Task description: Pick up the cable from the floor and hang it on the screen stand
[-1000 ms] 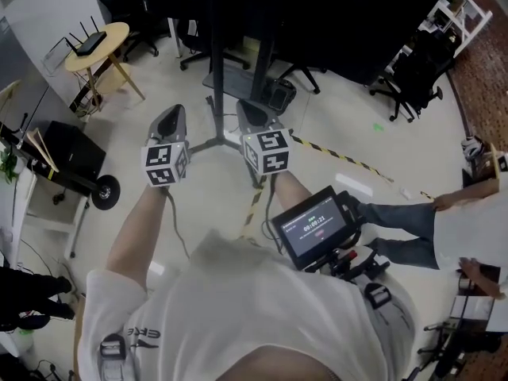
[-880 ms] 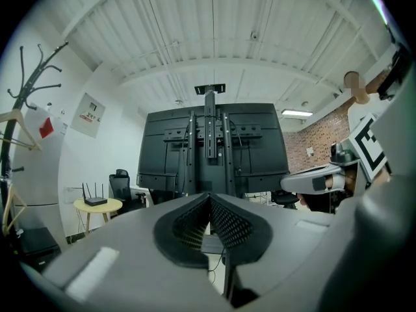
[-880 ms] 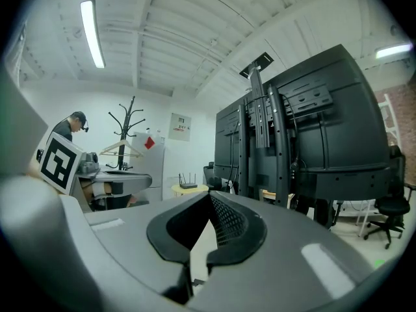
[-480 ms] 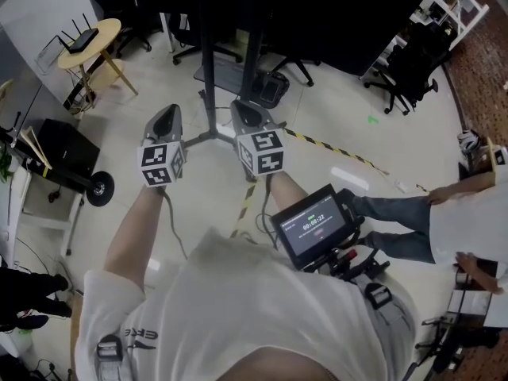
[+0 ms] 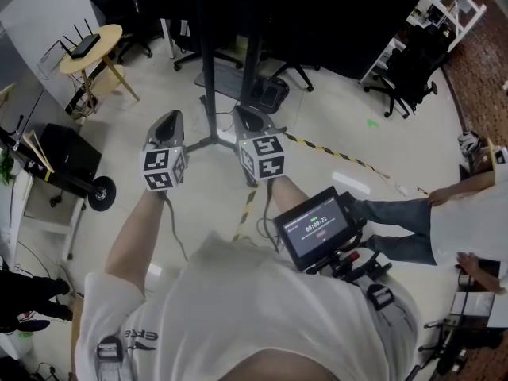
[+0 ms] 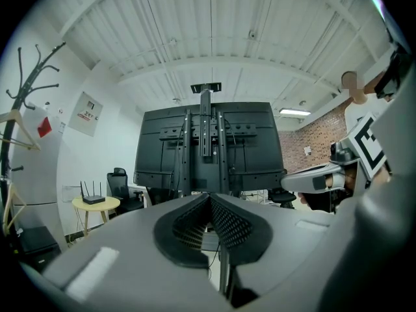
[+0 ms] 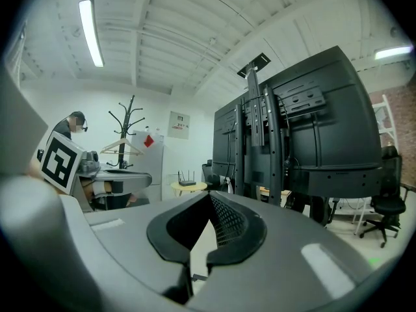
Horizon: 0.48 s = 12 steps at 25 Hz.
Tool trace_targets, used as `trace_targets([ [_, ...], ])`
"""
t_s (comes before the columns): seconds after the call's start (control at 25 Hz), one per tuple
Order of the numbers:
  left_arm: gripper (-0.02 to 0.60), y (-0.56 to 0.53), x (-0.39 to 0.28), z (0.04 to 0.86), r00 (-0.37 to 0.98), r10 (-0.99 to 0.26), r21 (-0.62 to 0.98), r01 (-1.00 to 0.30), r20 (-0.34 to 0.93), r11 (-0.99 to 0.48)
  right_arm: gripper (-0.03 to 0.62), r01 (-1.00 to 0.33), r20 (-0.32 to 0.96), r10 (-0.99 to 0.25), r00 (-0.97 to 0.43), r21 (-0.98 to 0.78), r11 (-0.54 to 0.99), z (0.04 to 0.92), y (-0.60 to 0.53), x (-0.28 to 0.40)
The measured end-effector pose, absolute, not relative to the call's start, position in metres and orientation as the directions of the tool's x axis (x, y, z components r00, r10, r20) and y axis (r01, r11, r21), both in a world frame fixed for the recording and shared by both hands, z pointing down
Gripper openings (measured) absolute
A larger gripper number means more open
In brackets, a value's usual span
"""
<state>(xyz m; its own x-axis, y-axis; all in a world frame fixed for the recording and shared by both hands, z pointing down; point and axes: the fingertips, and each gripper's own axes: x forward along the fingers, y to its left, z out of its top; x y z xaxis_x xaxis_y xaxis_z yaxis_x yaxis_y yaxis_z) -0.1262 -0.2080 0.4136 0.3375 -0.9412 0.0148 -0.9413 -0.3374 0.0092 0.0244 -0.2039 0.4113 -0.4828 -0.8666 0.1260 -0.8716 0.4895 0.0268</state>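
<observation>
Left gripper (image 5: 170,119): jaws pressed together, empty, centre frame
Right gripper (image 5: 248,116): same, just beside it
Change: both nudged toward screen stand (image 5: 208,62), now halted
Cable (image 5: 325,151): probably that striped line on floor (image 5: 357,117), centre-right, unheld

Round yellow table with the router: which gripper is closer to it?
Left. The left gripper is held on the round table's side; the right gripper is beside it, farther from the table, nearer the screen stand.

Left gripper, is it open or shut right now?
Shut: the left gripper shows its jaws meeting at the tips in its own view, nothing held between them.
</observation>
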Motion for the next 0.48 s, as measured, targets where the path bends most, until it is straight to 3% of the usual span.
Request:
trace_targets([
  [0.48,0.003,-0.2101,-0.1247,0.4079,0.346,-0.938,0.012,-0.938,0.008,-0.346,0.011,-0.876,0.117,-0.872,-0.475,0.029,0.481,0.4058,-0.2051,0.0258],
])
